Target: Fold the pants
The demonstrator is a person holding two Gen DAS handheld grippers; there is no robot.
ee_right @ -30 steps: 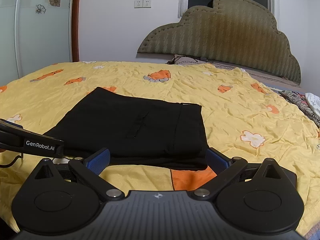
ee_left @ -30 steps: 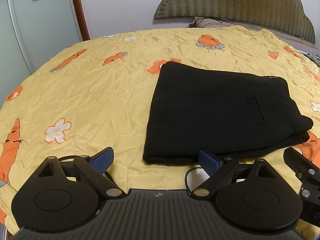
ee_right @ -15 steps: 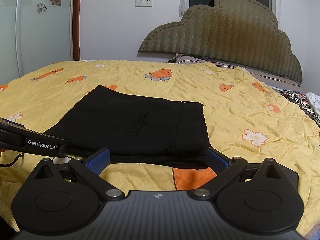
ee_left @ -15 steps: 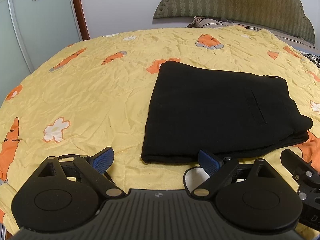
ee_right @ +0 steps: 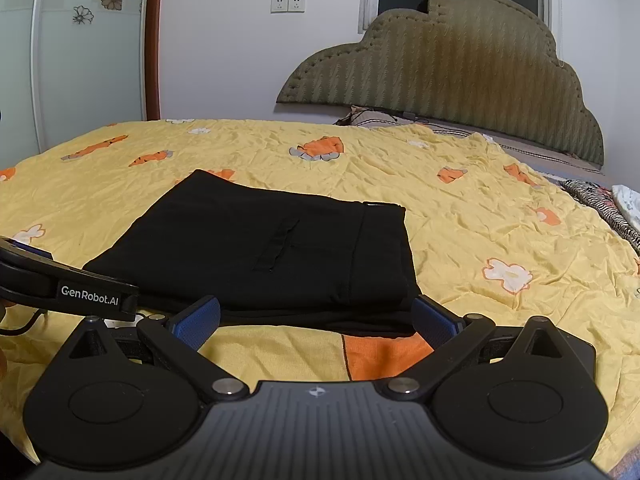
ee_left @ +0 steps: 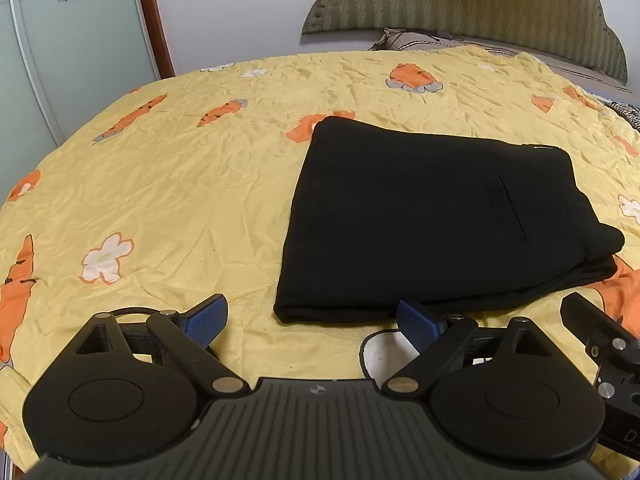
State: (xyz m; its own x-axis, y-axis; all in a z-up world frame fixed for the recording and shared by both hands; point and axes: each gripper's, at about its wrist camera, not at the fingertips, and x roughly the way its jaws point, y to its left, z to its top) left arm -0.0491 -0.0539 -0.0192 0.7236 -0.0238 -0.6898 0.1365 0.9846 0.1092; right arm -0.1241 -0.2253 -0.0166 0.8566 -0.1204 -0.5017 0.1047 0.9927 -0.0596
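- Here, from the left wrist: folded black fabric pants (ee_left: 432, 224) flat on the wrinkled yellow carrot-print bedspread (ee_left: 168, 184); left gripper (ee_left: 312, 318) just short of the pants' near edge, jaws wide, empty.
- From the right wrist: right gripper (ee_right: 316, 318) before the same edge, jaws wide, empty; green padded headboard (ee_right: 452, 64) beyond the pants.

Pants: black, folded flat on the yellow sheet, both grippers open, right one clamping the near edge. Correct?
Not quite. The right gripper clamps nothing: the right wrist view shows its jaws spread before the pants, apart from the cloth. The left gripper is open too; the sheet is yellow.
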